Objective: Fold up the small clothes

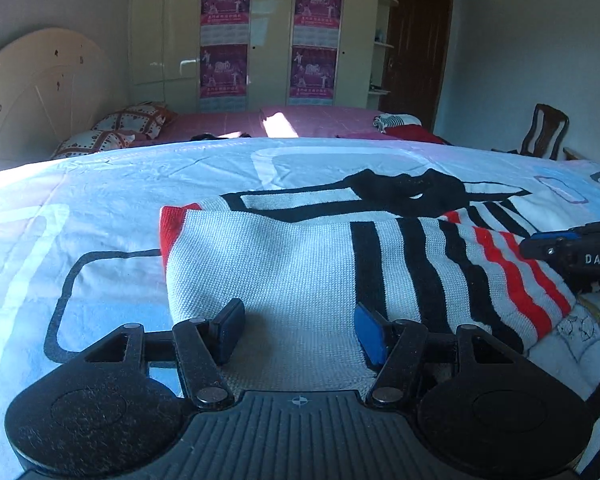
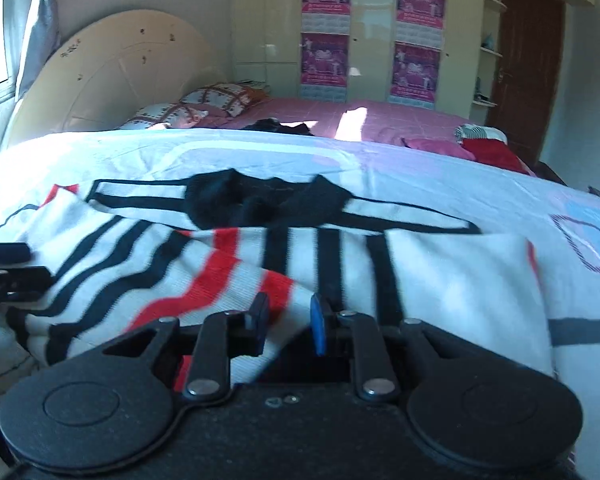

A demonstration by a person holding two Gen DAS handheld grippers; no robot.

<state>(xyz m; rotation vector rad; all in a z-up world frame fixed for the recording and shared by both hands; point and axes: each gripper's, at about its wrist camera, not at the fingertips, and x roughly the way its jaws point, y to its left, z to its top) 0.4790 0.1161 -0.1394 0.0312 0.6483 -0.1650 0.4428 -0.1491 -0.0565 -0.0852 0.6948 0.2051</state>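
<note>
My left gripper [image 1: 298,330] hangs low over the near edge of the sweater [image 1: 284,264], which lies spread on the bed cover [image 1: 80,200]. Its jaws stand wide apart, and the white knit runs between them without a pad pressing on it. So this tool is let go and holds nothing. To its left the sweater ends in a straight edge with a red strip at the far corner. Past that edge there is only flat bed cover, so there is lots of room on that side. Ahead of this tool, the black collar sits at the far edge of the sweater.

To its right the black and red stripes begin, and my right gripper [image 1: 572,256] pokes in from the side there, cut off by the picture's edge.

In the right wrist view, my right gripper [image 2: 288,322] has its jaws close together with a fold of striped sweater [image 2: 220,264] bunched between them. I cannot tell for sure if the pads are squeezing it. The picture is a little blurry here. To the left of this tool, the tip of my left gripper [image 2: 8,264] shows, mostly cut off. To the right, the sweater is plain white up to a rounded edge, then bare bed cover [image 2: 500,192] goes on.

Far ahead sit a pink bed [image 2: 380,116] and a cupboard [image 2: 372,28].
</note>
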